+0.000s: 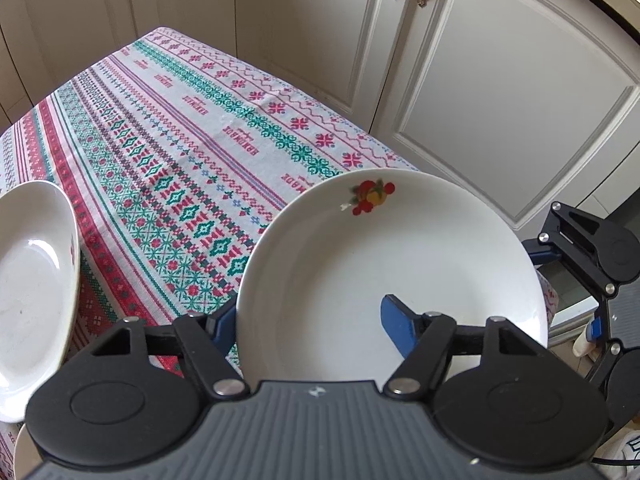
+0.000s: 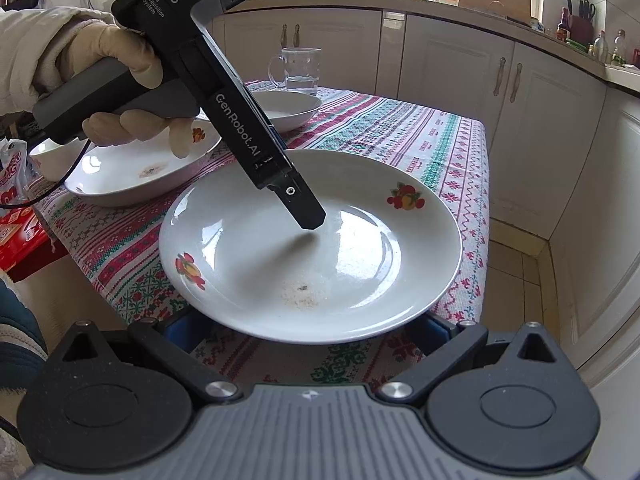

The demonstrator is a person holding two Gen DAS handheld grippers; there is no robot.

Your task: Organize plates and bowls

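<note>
– Cream cabinets [image 1: 500, 100] all round, and our patterned tablecloth [image 1: 160, 140] runs out right under the deep plate [image 2: 360, 264], which sits by the table's corner.

– We have the left gripper [image 1: 312, 316] clamped on its rim, one finger outside, one down in the well. A hold on one side only, we'd say.

– So if we lift from there, the far side could sag and the glazed rim slide out of the pads. So close to the corner, it would likely drop to the floor, not the cloth.

– And our right gripper [image 2: 308, 330]?

– Jaws wide, low at the near rim, gripping nothing. If we raise it carelessly, we might knock the plate from below.

– The second plate [image 2: 140, 176] lies near on the left; swinging that way, we risk a chip.
</note>
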